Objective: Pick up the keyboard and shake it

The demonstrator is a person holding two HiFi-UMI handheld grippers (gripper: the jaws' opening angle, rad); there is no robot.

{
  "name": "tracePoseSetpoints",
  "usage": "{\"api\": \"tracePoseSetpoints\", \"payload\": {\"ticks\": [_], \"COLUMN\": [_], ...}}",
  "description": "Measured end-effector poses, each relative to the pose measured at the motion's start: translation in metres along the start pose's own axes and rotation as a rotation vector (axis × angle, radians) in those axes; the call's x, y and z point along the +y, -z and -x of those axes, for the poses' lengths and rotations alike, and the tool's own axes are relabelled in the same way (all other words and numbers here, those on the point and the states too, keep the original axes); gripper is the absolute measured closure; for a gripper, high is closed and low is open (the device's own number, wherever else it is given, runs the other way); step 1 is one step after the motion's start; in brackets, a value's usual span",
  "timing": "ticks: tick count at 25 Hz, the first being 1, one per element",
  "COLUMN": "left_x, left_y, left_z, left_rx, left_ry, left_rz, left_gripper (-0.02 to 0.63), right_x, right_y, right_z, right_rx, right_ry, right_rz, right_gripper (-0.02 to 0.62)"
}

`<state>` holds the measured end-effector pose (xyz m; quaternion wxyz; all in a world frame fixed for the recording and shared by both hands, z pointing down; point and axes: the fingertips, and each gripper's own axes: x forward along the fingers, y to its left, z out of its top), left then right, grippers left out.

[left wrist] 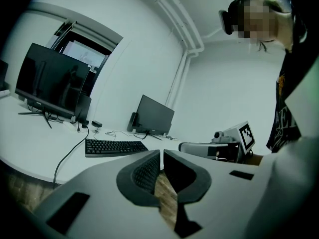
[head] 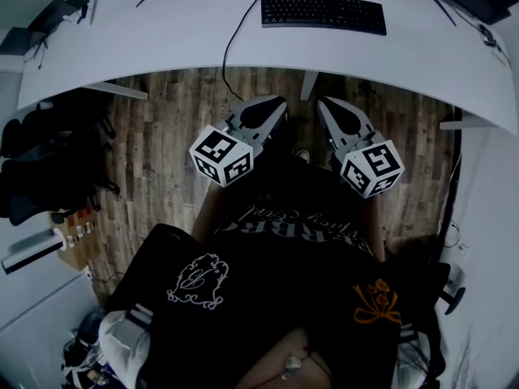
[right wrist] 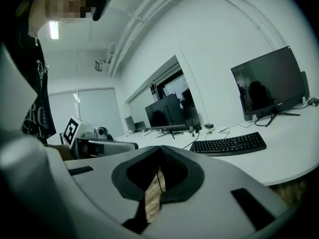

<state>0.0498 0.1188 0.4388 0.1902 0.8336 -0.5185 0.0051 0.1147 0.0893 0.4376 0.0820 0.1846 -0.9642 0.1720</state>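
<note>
A black keyboard lies on the white curved desk at the far side, its cable running toward the desk's front edge. It shows too in the left gripper view as the keyboard and in the right gripper view as the keyboard, well ahead of the jaws. My left gripper and right gripper hang side by side over the wooden floor, short of the desk, close to my body. Both are shut with nothing between the jaws. Neither touches the keyboard.
Black monitors stand on stands at the back of the desk, with loose cables between them. Wooden floor lies under the desk. Dark chairs and clutter sit at the left.
</note>
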Motion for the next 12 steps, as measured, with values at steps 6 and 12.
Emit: {"api": "tracePoseSetpoints", "payload": {"ticks": [6, 12], "left_x": [-0.0023, -0.0046], "left_y": [0.0009, 0.0016], "left_z": [0.0062, 0.0044], "left_rx": [-0.001, 0.0], "left_ry": [-0.011, -0.014], "left_rz": [0.003, -0.003], "left_gripper": [0.57, 0.571], "right_x": [0.0056, 0.0033], "right_y": [-0.0005, 0.0001], "right_z": [0.001, 0.0049], "right_rx": [0.0, 0.001], "right_ry": [-0.012, -0.011], "right_rz": [0.014, 0.025], "right_gripper": [0.583, 0.583]}}
